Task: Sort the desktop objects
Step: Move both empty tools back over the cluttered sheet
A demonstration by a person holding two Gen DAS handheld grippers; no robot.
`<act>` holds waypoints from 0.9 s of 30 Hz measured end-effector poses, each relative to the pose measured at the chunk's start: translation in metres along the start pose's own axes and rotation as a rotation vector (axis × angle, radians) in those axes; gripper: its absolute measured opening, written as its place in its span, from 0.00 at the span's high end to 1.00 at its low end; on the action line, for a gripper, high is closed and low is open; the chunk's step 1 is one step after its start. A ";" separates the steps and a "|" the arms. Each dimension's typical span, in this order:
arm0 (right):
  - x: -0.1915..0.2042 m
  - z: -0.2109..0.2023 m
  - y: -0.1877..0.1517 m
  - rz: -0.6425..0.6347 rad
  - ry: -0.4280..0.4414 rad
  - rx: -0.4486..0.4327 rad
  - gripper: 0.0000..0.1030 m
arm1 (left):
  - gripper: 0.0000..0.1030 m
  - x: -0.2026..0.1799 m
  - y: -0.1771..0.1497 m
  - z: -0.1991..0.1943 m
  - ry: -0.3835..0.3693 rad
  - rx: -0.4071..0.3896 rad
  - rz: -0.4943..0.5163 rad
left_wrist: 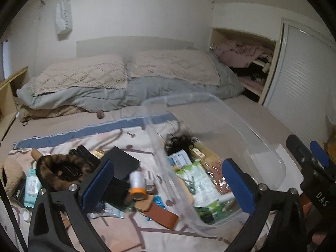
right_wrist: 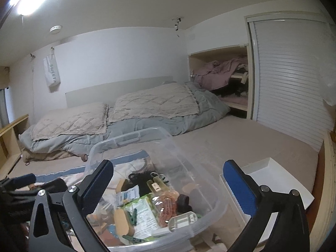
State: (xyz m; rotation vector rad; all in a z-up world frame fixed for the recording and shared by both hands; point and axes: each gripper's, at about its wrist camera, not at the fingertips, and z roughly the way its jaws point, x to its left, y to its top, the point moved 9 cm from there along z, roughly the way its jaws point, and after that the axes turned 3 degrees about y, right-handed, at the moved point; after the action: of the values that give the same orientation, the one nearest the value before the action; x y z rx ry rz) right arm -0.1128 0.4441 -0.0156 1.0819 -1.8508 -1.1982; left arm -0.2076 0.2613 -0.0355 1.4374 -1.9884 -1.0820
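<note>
Currently, both the left gripper (left_wrist: 168,187) and right gripper (right_wrist: 168,187) are being held wide, empty; the clear bin (right_wrist: 212,208), lower centre, is best approached squarely.

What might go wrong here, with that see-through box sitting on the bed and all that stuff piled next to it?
The clear plastic bin rests on soft bedding, so a push from either open gripper, left or right, might tip or slide it. The white bottle with the orange cap lies among the loose clutter beside the bin and looks as if it could roll away if nudged. The white tray sits near the mattress edge and could be knocked off.
</note>
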 end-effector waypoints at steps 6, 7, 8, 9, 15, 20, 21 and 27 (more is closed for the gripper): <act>0.034 0.002 0.000 -0.031 0.051 0.009 0.00 | 0.00 0.039 0.005 -0.018 0.059 -0.039 -0.009; 0.041 0.001 0.000 -0.037 0.061 0.008 0.00 | 0.00 0.046 0.005 -0.021 0.068 -0.044 -0.011; 0.048 0.000 0.000 -0.044 0.073 0.007 0.00 | 0.00 0.054 0.004 -0.025 0.078 -0.051 -0.015; 0.055 -0.001 0.000 -0.049 0.084 0.006 0.00 | 0.00 0.063 0.004 -0.029 0.091 -0.058 -0.020; 0.099 -0.006 -0.001 -0.084 0.155 0.004 0.00 | 0.00 0.111 0.000 -0.047 0.151 -0.078 -0.061; 0.129 -0.008 -0.006 -0.094 0.211 0.016 0.00 | 0.00 0.146 -0.001 -0.064 0.188 -0.109 -0.099; 0.137 -0.008 -0.007 -0.106 0.221 0.017 0.00 | 0.00 0.154 0.000 -0.068 0.193 -0.119 -0.109; 0.173 -0.006 -0.015 -0.169 0.280 0.018 0.00 | 0.00 0.192 -0.003 -0.078 0.224 -0.145 -0.158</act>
State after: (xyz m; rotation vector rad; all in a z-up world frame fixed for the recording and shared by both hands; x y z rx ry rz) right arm -0.1782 0.2832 -0.0106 1.3643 -1.5834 -1.0618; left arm -0.2155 0.0559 -0.0072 1.5820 -1.6315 -1.0554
